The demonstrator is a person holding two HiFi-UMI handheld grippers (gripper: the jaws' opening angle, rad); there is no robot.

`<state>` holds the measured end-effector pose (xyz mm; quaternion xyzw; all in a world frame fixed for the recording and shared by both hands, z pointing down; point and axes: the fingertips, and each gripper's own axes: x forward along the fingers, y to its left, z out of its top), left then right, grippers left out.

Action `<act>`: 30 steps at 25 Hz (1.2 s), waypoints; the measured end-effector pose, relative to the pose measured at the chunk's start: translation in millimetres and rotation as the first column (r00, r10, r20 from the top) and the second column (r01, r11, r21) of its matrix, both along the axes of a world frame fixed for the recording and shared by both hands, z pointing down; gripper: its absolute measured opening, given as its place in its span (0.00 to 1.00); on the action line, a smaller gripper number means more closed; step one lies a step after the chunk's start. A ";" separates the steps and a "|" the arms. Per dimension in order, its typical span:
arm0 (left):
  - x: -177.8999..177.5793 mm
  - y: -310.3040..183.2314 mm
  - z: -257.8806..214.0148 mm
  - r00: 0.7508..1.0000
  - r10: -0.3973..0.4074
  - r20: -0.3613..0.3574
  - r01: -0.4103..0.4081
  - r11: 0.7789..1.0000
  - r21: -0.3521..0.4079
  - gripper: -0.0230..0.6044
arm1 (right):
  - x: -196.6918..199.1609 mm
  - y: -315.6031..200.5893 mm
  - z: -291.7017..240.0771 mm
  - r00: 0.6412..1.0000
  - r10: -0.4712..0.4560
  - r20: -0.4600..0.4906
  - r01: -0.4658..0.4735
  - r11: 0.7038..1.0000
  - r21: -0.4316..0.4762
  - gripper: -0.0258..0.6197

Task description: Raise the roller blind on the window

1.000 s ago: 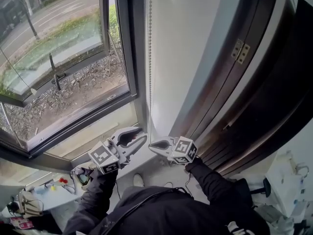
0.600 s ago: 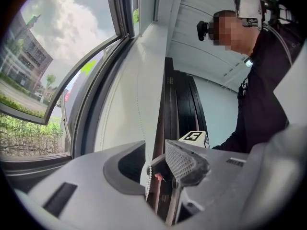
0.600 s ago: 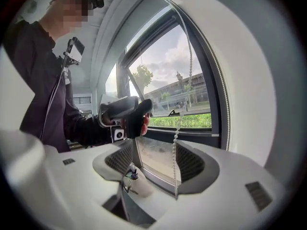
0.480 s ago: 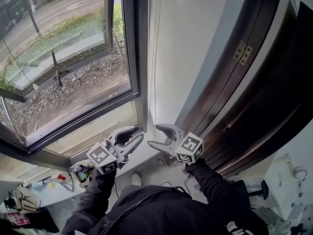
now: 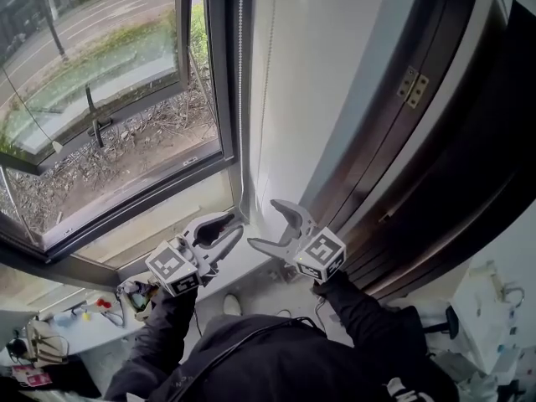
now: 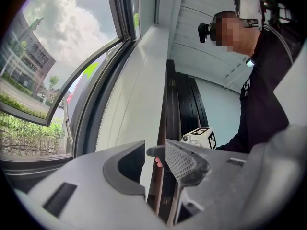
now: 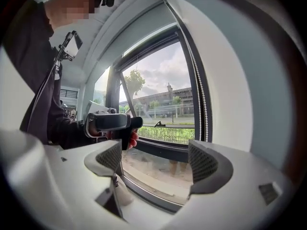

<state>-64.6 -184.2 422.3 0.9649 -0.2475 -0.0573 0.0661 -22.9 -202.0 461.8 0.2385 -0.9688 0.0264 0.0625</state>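
Indoors, white wall (image 5: 327, 65) beside dark door (image 5: 469, 157) (brass hinge (image 5: 412, 86)); window (image 5: 126, 99) ajar.

Head view: from above the person's head, looking steeply down on the dark-framed glass window (image 5: 109, 99), with the left tool (image 5: 234, 226) and the right tool (image 5: 265, 224) low in the middle.
Left gripper view: close behind its own grey jaws, looking along the white wall (image 6: 134, 104) towards the right tool.
Right gripper view: close behind its own jaws, facing the window and the left tool.
Shared: all three views show the window; each tool's camera sees the other tool.
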 end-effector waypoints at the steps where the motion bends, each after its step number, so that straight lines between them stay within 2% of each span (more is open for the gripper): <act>1: 0.5 -0.6 -0.2 1.000 0.000 0.001 0.000 1.000 -0.002 0.23 | 0.0 0.4 -3.4 1.000 -0.003 0.010 0.003 1.000 0.005 0.70; 6: -1.8 -0.8 0.5 1.000 -0.008 -0.004 0.008 1.000 0.004 0.23 | 4.3 1.2 -20.3 0.997 0.000 0.075 -0.001 1.000 0.011 0.70; 8: -2.3 0.6 0.9 1.000 -0.018 0.003 0.018 1.000 -0.005 0.23 | 6.7 2.3 -27.1 0.996 0.005 0.091 -0.008 1.000 0.030 0.65; 10: -2.5 1.9 1.5 0.999 -0.032 0.018 0.032 0.999 -0.020 0.23 | 7.5 6.0 -36.0 0.993 -0.010 0.120 0.005 0.999 0.043 0.54; 11: -2.7 2.6 1.9 0.999 -0.040 0.022 0.041 0.999 -0.024 0.21 | 8.5 8.5 -41.7 0.990 -0.018 0.143 0.011 0.999 0.046 0.45; 15: -5.7 5.0 3.0 0.997 -0.079 0.026 0.080 0.997 -0.022 0.07 | 11.9 17.3 -59.2 0.985 -0.023 0.172 0.010 0.997 0.077 0.09; 16: -6.2 5.9 3.3 0.996 -0.085 0.027 0.086 0.996 -0.022 0.05 | 11.1 19.2 -61.6 0.985 -0.026 0.168 0.012 0.996 0.084 0.05; 21: -5.7 17.0 2.1 0.997 -0.082 0.013 0.083 0.996 -0.027 0.05 | 2.3 32.6 -65.9 0.984 -0.054 0.168 0.039 0.995 0.090 0.05; 26: -5.4 22.7 -0.5 0.993 -0.108 0.057 0.107 0.994 0.007 0.05 | -6.1 43.4 -65.8 0.983 -0.068 0.171 0.051 0.993 0.102 0.05; 30: -1.8 27.3 -1.3 0.994 -0.097 0.041 0.096 0.995 0.026 0.05 | -7.0 43.7 -65.2 0.984 -0.063 0.167 0.045 0.993 0.110 0.05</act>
